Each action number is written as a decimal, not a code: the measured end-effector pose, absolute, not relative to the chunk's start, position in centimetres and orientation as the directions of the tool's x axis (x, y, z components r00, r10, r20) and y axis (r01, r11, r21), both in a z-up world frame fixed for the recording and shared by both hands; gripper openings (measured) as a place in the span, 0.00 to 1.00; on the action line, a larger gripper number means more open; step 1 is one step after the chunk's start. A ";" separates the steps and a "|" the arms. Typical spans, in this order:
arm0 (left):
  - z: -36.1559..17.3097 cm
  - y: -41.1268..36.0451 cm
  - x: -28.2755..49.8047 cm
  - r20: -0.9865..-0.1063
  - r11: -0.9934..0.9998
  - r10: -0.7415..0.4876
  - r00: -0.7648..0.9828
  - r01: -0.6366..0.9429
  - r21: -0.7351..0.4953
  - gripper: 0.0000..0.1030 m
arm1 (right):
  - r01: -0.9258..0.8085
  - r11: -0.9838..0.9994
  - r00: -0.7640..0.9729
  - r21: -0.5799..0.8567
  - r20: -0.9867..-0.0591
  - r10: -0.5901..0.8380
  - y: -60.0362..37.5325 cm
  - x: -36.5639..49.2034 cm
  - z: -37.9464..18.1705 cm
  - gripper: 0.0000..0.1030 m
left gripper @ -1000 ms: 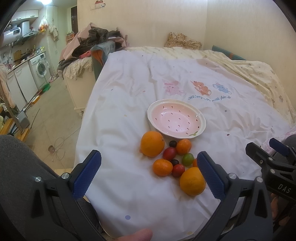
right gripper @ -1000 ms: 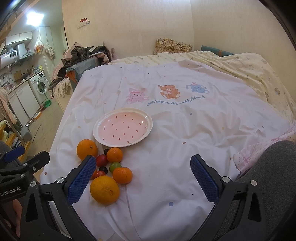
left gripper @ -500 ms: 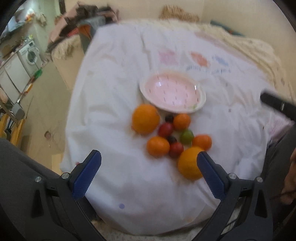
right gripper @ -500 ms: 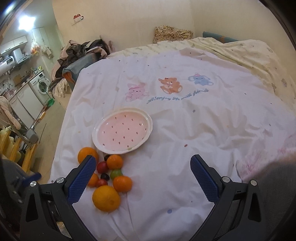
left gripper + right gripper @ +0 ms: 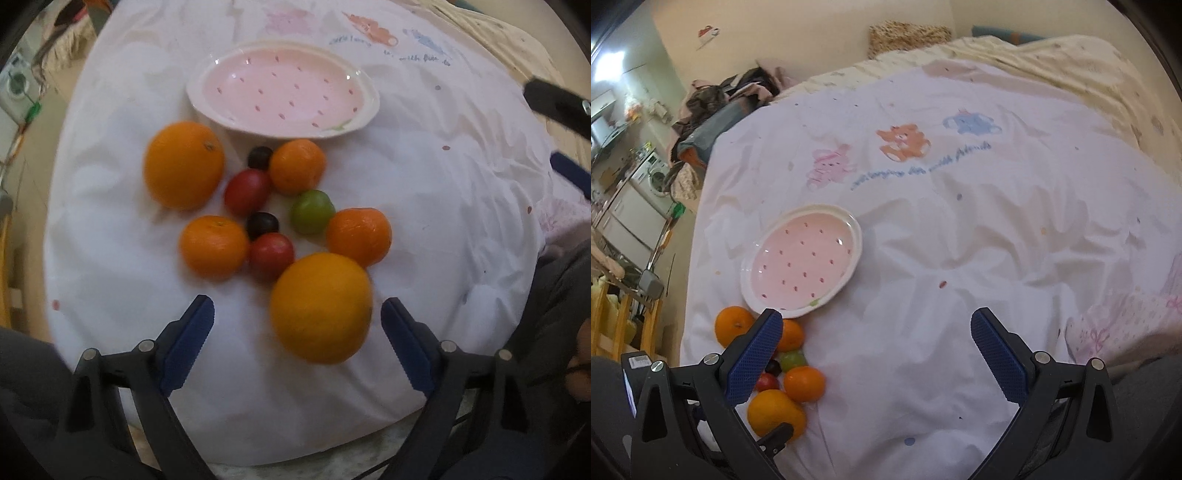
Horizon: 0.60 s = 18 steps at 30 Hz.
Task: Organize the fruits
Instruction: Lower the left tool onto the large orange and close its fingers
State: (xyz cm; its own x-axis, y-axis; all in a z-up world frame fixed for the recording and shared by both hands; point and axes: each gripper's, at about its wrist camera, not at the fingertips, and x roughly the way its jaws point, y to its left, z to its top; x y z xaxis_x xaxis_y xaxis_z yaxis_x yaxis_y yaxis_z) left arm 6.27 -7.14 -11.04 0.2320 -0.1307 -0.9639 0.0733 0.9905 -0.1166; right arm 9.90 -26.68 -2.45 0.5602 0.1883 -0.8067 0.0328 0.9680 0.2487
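Down swoops the left gripper (image 5: 297, 330), closer than a second ago, blue pads spread wide and empty, with the big round orange (image 5: 320, 307) sitting just ahead between its fingers, slightly toward the right pad. Beyond it lie the small tangerines (image 5: 213, 246), red tomatoes (image 5: 271, 256), dark grapes (image 5: 262, 224) and a green fruit (image 5: 311, 211), and farther on the empty pink speckled plate (image 5: 365, 110), all on the white bedsheet (image 5: 443, 221). That orange looks firm and weighty, likely to roll on soft bedding, so clamp across its widest middle; the right gripper (image 5: 873, 356) hangs released over bare sheet.
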 end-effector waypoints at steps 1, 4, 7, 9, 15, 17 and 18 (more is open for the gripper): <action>-11.3 -7.2 6.5 -0.964 0.990 -0.134 0.229 0.067 -0.122 0.87 | 0.046 0.967 0.551 0.251 -0.813 0.185 -26.9 10.0 -2.8 1.00; -11.8 -7.3 7.0 -0.965 0.991 -0.132 0.227 0.047 -0.125 0.87 | 0.068 0.957 0.526 0.281 -0.825 0.205 -27.3 10.2 -3.6 1.00; -12.4 -7.4 7.2 -0.970 0.990 -0.142 0.198 0.041 -0.137 0.69 | 0.080 0.952 0.522 0.295 -0.826 0.212 -27.7 10.4 -3.9 1.00; -12.6 -7.4 7.2 -0.969 0.983 -0.181 0.166 0.048 -0.175 0.57 | 0.083 0.951 0.521 0.299 -0.826 0.214 -27.7 10.5 -3.9 1.00; -11.1 -6.9 6.3 -0.970 0.983 -0.185 0.160 0.048 -0.180 0.52 | 0.104 0.939 0.497 0.329 -0.835 0.237 -28.1 10.6 -4.6 1.00; -10.2 -6.3 5.9 -0.965 0.978 -0.207 0.163 0.055 -0.201 0.52 | 0.099 0.939 0.495 0.328 -0.835 0.240 -28.1 10.5 -4.6 1.00; -9.5 -6.0 5.7 -0.962 0.978 -0.209 0.179 0.068 -0.199 0.52 | 0.096 0.939 0.492 0.331 -0.835 0.245 -28.1 10.5 -4.6 1.00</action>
